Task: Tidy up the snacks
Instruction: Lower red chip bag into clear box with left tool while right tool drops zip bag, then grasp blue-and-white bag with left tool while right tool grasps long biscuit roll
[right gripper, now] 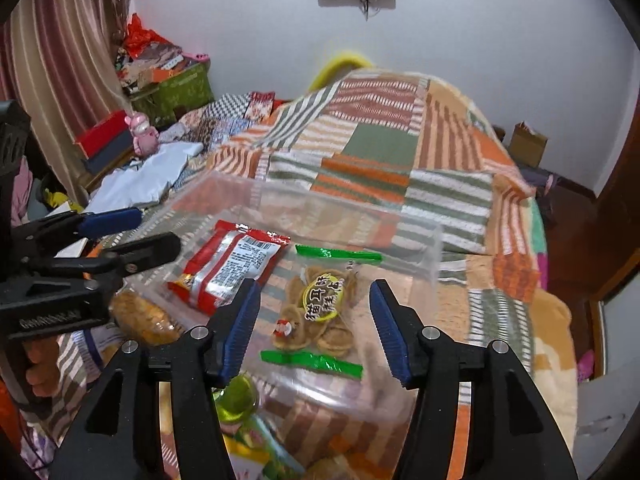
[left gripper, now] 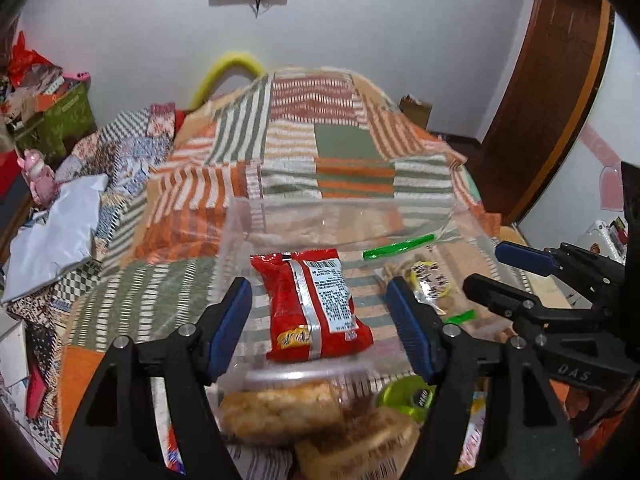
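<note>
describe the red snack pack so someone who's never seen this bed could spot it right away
On the striped patchwork blanket sits a clear plastic box. Inside it, on the left, lies the red snack pack, back side up. Its solid red wrapper with a silver seam and white printed label sets it apart from the see-through, green-edged biscuit bag beside it.

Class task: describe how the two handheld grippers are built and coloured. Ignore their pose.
Both the left gripper and the right gripper have matte black angular plastic frames with silver round pivot screws. Each finger ends in a ribbed blue pad. Pale embossed lettering marks the bodies. No cables or sleeves show.
</note>
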`<state>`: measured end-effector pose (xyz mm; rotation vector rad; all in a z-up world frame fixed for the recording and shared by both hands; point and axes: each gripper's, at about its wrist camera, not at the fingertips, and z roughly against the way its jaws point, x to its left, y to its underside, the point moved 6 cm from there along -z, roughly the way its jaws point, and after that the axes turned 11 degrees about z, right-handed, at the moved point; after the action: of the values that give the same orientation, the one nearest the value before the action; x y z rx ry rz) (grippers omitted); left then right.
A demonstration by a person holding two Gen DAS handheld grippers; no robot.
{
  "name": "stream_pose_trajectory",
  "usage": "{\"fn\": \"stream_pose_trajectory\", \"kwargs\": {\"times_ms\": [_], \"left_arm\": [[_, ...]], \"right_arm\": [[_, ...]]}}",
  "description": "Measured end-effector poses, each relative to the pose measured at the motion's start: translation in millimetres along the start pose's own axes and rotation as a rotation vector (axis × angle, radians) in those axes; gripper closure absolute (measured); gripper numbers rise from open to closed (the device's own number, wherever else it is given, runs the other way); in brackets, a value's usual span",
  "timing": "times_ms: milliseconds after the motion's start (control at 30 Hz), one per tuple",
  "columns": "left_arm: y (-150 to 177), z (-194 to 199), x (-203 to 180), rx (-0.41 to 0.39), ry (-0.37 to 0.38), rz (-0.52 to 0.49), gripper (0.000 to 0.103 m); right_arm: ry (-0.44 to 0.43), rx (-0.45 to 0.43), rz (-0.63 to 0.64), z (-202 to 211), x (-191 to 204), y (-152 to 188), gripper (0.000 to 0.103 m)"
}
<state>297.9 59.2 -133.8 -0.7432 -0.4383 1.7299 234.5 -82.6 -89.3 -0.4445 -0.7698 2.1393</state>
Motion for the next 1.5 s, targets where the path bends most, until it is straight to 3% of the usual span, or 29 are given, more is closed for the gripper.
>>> {"fn": "stream_pose_trajectory", "kwargs": {"times_ms": [333,567,933,1133,1367,1500], "left_arm": [[22,72,18,-0.081,-0.032,-0.007,0.022],[54,85,38,-0.058,-0.062,0.001,0.017],[113,70,86,0.032,-0.154,0.068,0.016],[138,53,93,0.070,-0.179,0.044,0.016],[150,48,112,0.083,-0.181,0.064,0.015],[152,53,132,0.072,-0.244,0.077,0.015]], "right_arm": [[0.053,-0.107,-0.015,61,2,14,0.042],[0.091,-0.115,-0.033,78,4,41,0.040],[0.104,-0.009,-0.075,63,6,103,0.040],[0.108,0.066,-0.081,55,21,143,0.040],[0.132,0.099,-0.048,59,25,164,0.040],[0.143,0.096,-0.070,64,17,170,0.039]]}}
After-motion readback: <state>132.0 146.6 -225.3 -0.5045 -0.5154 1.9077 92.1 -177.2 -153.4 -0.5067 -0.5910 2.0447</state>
